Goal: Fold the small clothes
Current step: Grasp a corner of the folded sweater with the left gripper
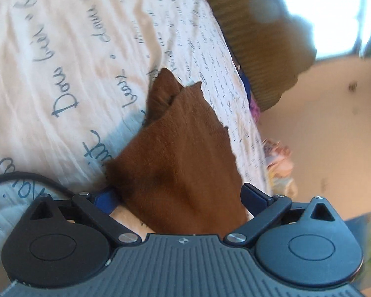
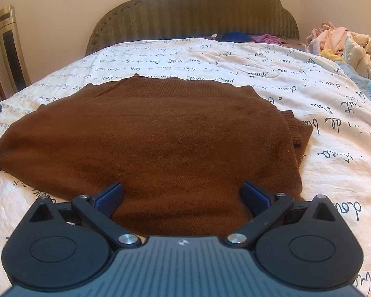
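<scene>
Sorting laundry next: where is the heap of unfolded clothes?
In the right wrist view, the clothes pile sits at the bed's far right edge, beside the headboard.

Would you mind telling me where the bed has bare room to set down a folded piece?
Bare quilt lies between the brown sweater and the headboard, and right of the sweater toward the near edge. It is crowded at the far right corner, where the clothes pile sits, and along the headboard with blue and purple items.

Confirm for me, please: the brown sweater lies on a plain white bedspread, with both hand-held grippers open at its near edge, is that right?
Not quite: the bedspread is white but printed with dark handwriting, as the right wrist view shows clearly. The rest holds: the brown sweater lies on it, with the left hand-held gripper and right hand-held gripper open at its edge.
</scene>
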Available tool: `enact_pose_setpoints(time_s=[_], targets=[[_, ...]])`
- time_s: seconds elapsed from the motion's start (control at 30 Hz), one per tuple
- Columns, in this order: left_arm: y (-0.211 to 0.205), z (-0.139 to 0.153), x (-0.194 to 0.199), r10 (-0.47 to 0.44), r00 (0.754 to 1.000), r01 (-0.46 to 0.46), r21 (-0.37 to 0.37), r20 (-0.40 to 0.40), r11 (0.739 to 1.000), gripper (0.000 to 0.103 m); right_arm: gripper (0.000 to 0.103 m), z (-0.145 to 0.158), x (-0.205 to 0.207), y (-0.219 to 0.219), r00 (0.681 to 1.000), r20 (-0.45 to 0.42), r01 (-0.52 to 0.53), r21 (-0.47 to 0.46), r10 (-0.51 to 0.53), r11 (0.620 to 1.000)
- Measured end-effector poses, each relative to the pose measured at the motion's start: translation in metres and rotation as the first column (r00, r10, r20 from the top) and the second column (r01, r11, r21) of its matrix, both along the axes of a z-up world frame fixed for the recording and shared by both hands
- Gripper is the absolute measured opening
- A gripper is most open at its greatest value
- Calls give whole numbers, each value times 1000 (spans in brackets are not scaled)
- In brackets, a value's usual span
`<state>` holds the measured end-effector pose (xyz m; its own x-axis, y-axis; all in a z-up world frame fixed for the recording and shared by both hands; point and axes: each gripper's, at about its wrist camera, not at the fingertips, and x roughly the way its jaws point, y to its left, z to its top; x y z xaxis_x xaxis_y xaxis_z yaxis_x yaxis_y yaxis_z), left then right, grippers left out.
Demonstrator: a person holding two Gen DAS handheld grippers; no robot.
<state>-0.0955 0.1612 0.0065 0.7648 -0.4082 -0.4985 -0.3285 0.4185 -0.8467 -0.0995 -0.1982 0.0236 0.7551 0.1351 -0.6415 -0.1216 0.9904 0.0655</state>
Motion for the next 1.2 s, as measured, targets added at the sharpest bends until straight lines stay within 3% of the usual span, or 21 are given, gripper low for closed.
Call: enact_pose_setpoints(time_s=[0.1, 0.23, 0.37, 0.7, 0.77, 0.83, 0.93, 1.03, 1.13, 1.2], targets=[[10, -3, -2, 37, 999, -37, -52, 2, 998, 97, 103, 0, 0, 0, 1000, 3, -1, 2, 1, 1000], [7, 9, 0, 49, 999, -50, 55, 20, 997, 87, 103, 0, 0, 0, 1000, 0, -2, 1, 2, 1000], [-7, 13, 6, 6, 1000, -6, 160, 0, 987, 86, 103, 1, 0, 0, 1000, -1, -2, 0, 2, 1000], [-22, 12, 17, -14, 999, 23, 263, -38, 965, 84, 103, 1, 0, -2, 1000, -9, -10, -2, 10, 1000], [-29, 15, 21, -20, 999, 33, 316, -45, 948, 74, 103, 2, 1, -2, 1000, -12, -10, -2, 10, 1000], [-39, 20, 24, -33, 998, 51, 416, -50, 908, 65, 103, 5, 2, -2, 1000, -18, -11, 1, 11, 1000], [-48, 21, 27, -40, 997, 69, 498, -69, 864, 42, 103, 13, 4, -7, 1000, -24, -1, 52, 2, 999], [-48, 18, 28, -46, 997, 73, 490, -69, 868, 23, 103, 25, 7, -17, 1000, -22, 7, 153, -4, 988], [-50, 21, 25, -45, 997, 67, 511, -55, 857, 12, 103, 38, 13, -23, 1000, -17, 12, 211, -9, 977], [-53, 23, 23, -50, 998, 65, 536, -44, 841, 11, 103, 47, 19, -24, 1000, -15, 0, 249, 3, 969]])
